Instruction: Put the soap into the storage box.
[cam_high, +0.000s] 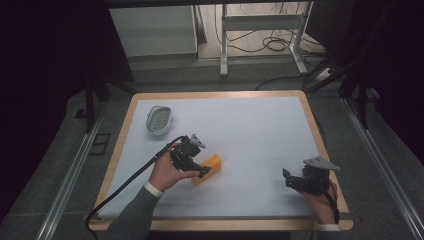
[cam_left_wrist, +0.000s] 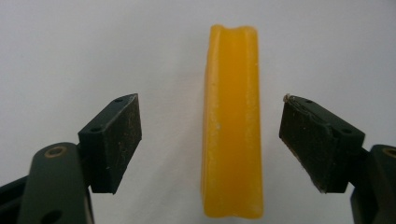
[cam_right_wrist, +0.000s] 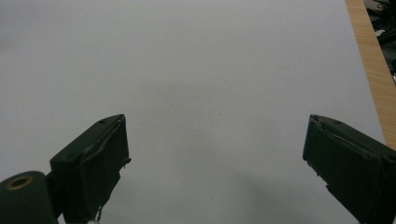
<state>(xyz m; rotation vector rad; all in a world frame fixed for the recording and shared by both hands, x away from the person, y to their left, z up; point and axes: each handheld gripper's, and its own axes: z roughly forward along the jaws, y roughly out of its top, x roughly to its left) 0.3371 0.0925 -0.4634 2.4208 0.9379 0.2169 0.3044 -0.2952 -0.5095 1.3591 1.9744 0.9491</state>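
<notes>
Over at the left of the table (cam_high: 125, 150), near the far edge, a small grey dish (cam_high: 159, 120) sits by itself, well apart from the work. Next comes the left gripper (cam_high: 200, 169), held low over a yellow block (cam_high: 209, 167) that lies flat on the white top, a little left of the middle. Looking along that gripper, its jaws stand apart with the block (cam_left_wrist: 232, 126) between them, lengthwise and a touch nearer the right pad; neither pad touches it, bare table showing on both sides. The step in hand, as I judge it, is the pinch on this block. To do it well, I'd shift the hand slightly so the block sits midway, keep the pads square to its long sides, come down until they cover the sides rather than skim the top edge, then squeeze evenly so it doesn't twist or slide away.

Far to the right, the right gripper (cam_high: 290, 179) rests near the table's front corner, its jaws spread wide over bare surface (cam_right_wrist: 210, 93), holding nothing.
</notes>
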